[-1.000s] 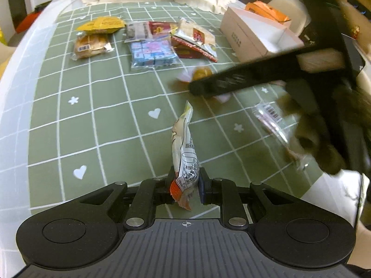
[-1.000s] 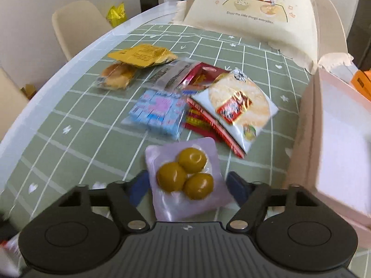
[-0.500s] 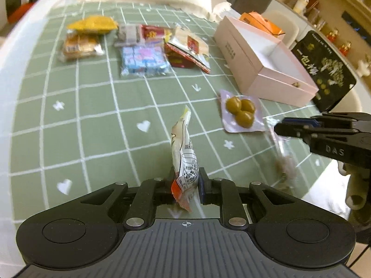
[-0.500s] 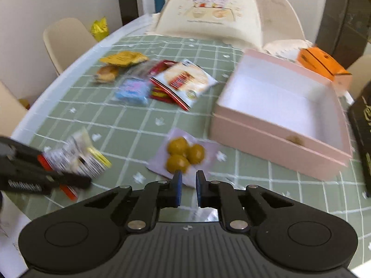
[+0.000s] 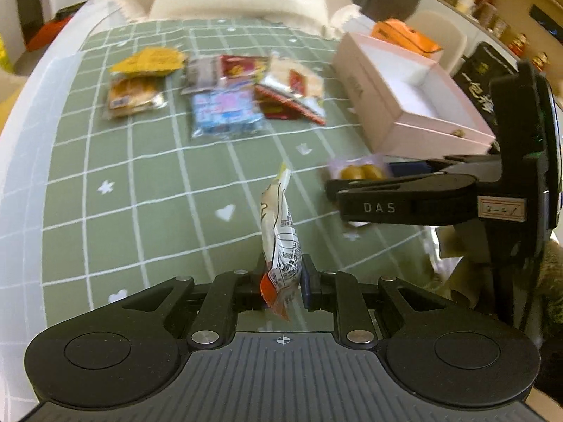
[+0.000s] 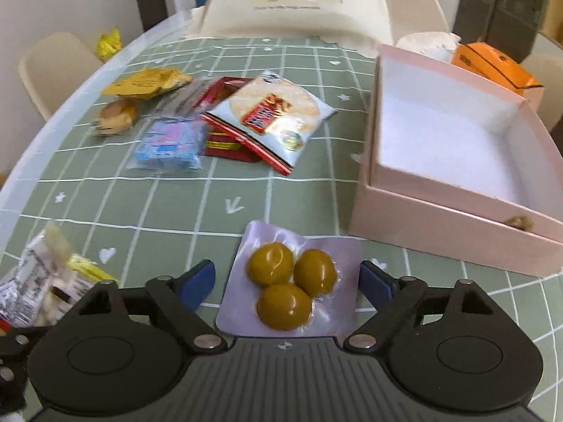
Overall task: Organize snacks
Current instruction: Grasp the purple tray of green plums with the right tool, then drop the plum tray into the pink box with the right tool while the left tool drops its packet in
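Observation:
My left gripper (image 5: 283, 276) is shut on a white and orange snack packet (image 5: 279, 242), held upright above the green checked tablecloth (image 5: 147, 190); the packet also shows in the right wrist view (image 6: 42, 281). My right gripper (image 6: 285, 277) is open, its blue pads on either side of a clear pouch of three green olives (image 6: 288, 281) lying on the cloth. That pouch (image 5: 359, 172) and the right gripper (image 5: 355, 193) show in the left wrist view. An open pink box (image 6: 447, 147) stands to the right, empty inside.
A heap of snacks lies at the back: a rice cracker pack (image 6: 271, 112), a blue candy bag (image 6: 169, 144), a red pack (image 6: 225, 144), a bun (image 6: 116, 116), a yellow packet (image 6: 147, 81). A cream food cover (image 6: 299, 0), an orange box (image 6: 492, 63) and a black tin (image 5: 478, 81) stand behind.
My right gripper has opened and dropped down around the olive pouch, having been shut and higher half a second ago. My left gripper still holds the packet and has shifted a little.

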{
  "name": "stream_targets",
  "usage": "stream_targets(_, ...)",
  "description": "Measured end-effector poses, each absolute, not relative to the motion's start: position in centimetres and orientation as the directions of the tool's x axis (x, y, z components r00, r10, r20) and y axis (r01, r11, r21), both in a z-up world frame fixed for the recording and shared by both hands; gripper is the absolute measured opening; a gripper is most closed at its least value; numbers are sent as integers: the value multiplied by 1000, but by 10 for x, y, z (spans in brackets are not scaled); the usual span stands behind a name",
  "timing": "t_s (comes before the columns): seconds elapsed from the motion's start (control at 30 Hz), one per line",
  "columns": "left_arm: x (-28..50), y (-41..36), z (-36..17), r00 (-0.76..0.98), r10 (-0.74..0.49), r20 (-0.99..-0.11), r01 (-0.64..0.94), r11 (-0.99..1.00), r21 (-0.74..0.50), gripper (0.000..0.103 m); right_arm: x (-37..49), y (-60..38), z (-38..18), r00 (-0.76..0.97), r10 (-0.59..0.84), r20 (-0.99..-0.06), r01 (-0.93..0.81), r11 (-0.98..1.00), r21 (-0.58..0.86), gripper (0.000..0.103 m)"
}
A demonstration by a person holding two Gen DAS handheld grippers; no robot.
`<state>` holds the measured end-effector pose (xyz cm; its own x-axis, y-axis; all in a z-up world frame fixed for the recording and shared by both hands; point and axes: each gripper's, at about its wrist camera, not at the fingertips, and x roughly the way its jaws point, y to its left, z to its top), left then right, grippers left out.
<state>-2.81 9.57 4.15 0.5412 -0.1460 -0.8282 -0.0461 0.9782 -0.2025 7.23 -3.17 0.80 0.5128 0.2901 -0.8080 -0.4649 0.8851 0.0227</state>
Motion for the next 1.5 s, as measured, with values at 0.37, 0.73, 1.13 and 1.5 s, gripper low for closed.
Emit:
stream_targets(0.37,-18,34,59,532,-242,-812,137,970,-199,21,40,-107,62,561,345,-753,-468,882,56,66)
stream_targets(0.73,80,3,112,610,-461,-645,315,888,-337,21,16,-203,85,690,202,-695,-246,969,37,66)
stream_targets(1.13,150,74,86,736,-362,-573,67,880,-470,27,34,-218,99,736,195,-648,-215,975,50,67)
stream_targets(1.5,198,131,53,662,-146,-735,-78,962,-261,27,138,-155,99,690,282,-666,-276,954,118,77)
